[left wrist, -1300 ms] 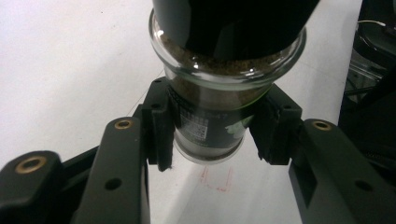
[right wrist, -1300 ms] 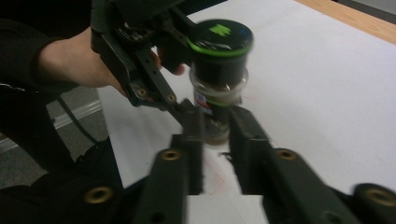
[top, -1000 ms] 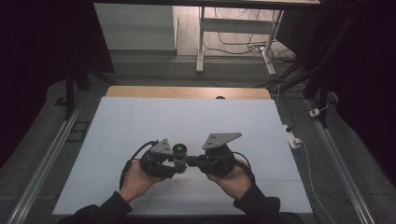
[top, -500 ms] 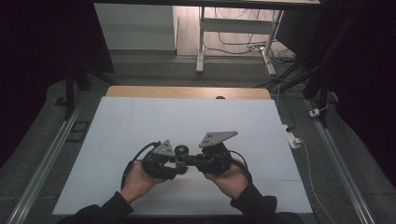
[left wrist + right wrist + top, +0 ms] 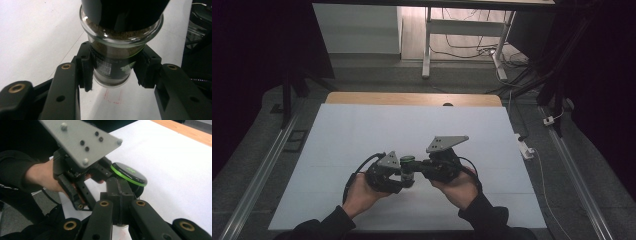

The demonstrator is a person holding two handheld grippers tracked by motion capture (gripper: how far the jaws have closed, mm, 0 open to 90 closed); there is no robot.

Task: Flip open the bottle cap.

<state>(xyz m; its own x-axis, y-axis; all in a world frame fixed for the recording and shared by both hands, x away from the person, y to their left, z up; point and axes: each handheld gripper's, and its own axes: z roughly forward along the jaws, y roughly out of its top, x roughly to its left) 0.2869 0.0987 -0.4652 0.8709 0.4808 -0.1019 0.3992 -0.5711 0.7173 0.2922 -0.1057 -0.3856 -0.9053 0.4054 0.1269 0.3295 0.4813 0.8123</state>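
A small glass jar of brown granules, with a black lid ringed in green, hangs just above the white table near its front middle. My left gripper is shut on the jar's lower body, a pad on each side. Seen from above, the jar sits between the left gripper and the right gripper. My right gripper has its jaws pressed together, tips up against the jar just below the lid. A hand holds each gripper.
A faint red mark is drawn on the table below the jar. A wooden strip runs along the table's far edge. A white power strip lies on the floor to the right, beside metal rails.
Both hands and grippers have shifted only slightly. The left gripper's hold on the jar looks the same.
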